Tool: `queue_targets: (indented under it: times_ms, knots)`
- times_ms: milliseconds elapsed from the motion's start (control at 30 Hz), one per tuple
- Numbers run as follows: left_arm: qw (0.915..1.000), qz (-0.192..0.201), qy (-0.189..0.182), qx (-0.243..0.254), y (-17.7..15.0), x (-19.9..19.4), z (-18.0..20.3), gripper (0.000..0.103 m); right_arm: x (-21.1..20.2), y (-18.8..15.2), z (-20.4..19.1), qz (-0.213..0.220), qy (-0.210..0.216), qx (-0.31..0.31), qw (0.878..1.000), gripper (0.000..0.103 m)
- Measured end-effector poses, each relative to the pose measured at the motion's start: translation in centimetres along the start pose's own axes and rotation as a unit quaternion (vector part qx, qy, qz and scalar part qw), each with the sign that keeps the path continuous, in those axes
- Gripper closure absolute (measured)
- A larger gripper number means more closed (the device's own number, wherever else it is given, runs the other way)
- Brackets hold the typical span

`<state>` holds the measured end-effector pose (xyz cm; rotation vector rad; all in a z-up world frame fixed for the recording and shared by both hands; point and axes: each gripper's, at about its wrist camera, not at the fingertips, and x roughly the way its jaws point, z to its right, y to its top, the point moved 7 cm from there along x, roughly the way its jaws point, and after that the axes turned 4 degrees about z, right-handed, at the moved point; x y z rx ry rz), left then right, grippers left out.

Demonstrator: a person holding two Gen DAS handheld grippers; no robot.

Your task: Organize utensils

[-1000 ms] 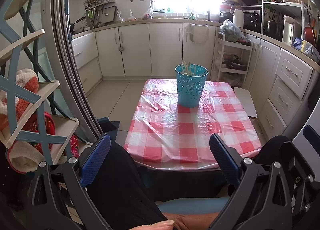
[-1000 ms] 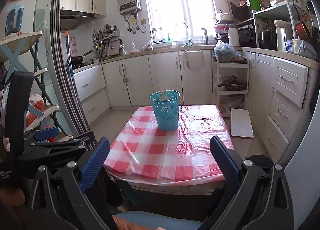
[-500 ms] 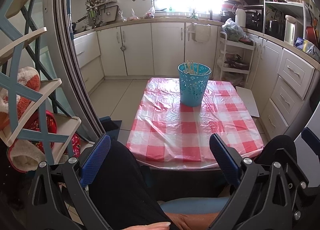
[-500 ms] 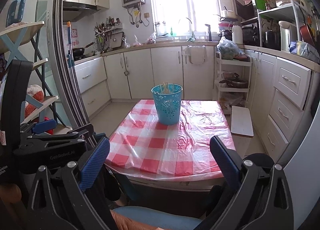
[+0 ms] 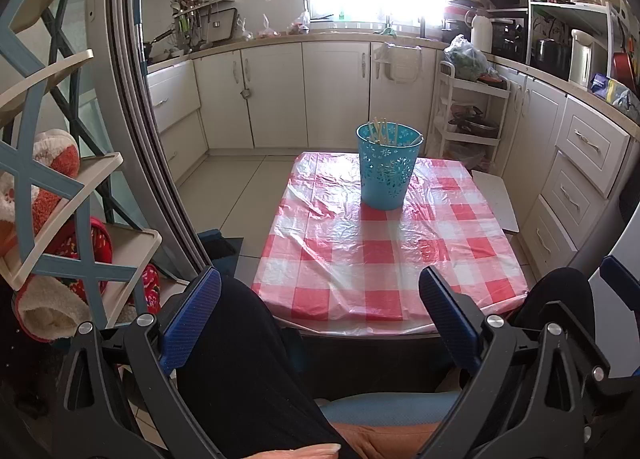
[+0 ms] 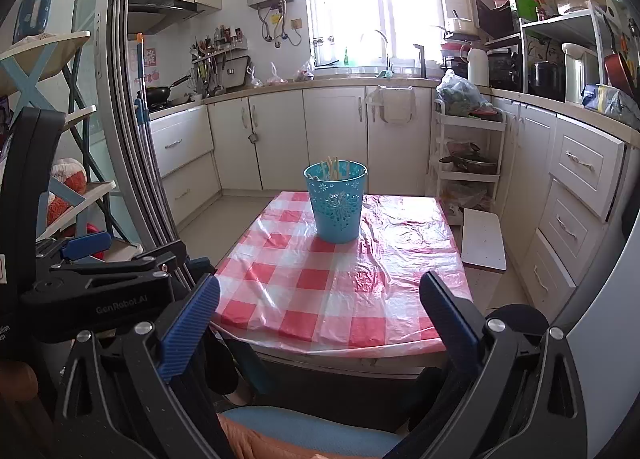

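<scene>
With both the left gripper [image 5: 320,311] and right gripper [image 6: 320,313] spread wide and empty at the table's near edge, the utensils [image 5: 383,130] stand in the blue basket [image 5: 387,175] at the far end, so a good reach probably goes forward, level and slowly, descending over the rim.

The tabletop [image 5: 360,259] lies bare from its near edge up to the blue basket [image 5: 387,171], which stands upright toward the far end. A shelf rack [image 5: 76,195] crowds the left side; white drawers [image 6: 576,195] line the right.
</scene>
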<state>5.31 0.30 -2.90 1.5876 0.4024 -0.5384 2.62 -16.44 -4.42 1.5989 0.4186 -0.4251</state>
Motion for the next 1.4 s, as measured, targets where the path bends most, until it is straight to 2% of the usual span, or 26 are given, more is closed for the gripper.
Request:
queue_targets:
  times_ms: [333,467,567,800,1067,1233,1400]
  knots:
    - [1.0000,-0.001,-0.001,-0.001,0.0,0.0,0.0,0.008,0.0,0.0,-0.1,0.001,-0.001,-0.003,1.000,0.007]
    - [0.9998,-0.004,-0.015,-0.008,-0.4,0.3,-0.1,0.008,0.0,0.0,-0.1,0.001,-0.001,-0.004,1.000,0.007]
    - [1.0000,0.008,-0.003,-0.001,-0.3,0.3,-0.2,0.008,0.1,-0.1,-0.1,-0.002,-0.001,-0.004,1.000,0.007]
    - [1.0000,0.000,-0.005,-0.004,-0.2,1.1,-0.3,0.008,0.8,-0.3,0.2,-0.012,0.000,-0.005,1.000,0.007]
    - [0.9998,0.020,0.006,0.006,0.0,0.8,-0.4,0.008,1.3,-0.6,0.4,-0.021,0.000,-0.002,1.000,0.007]
    - [1.0000,-0.001,-0.005,0.001,-0.2,1.5,-0.2,0.008,1.2,-0.5,0.5,-0.019,-0.002,0.000,1.000,0.007]
    - [1.0000,-0.004,-0.002,-0.003,-0.4,1.5,-0.4,0.008,1.1,-0.6,0.6,-0.019,-0.001,0.002,1.000,0.007]
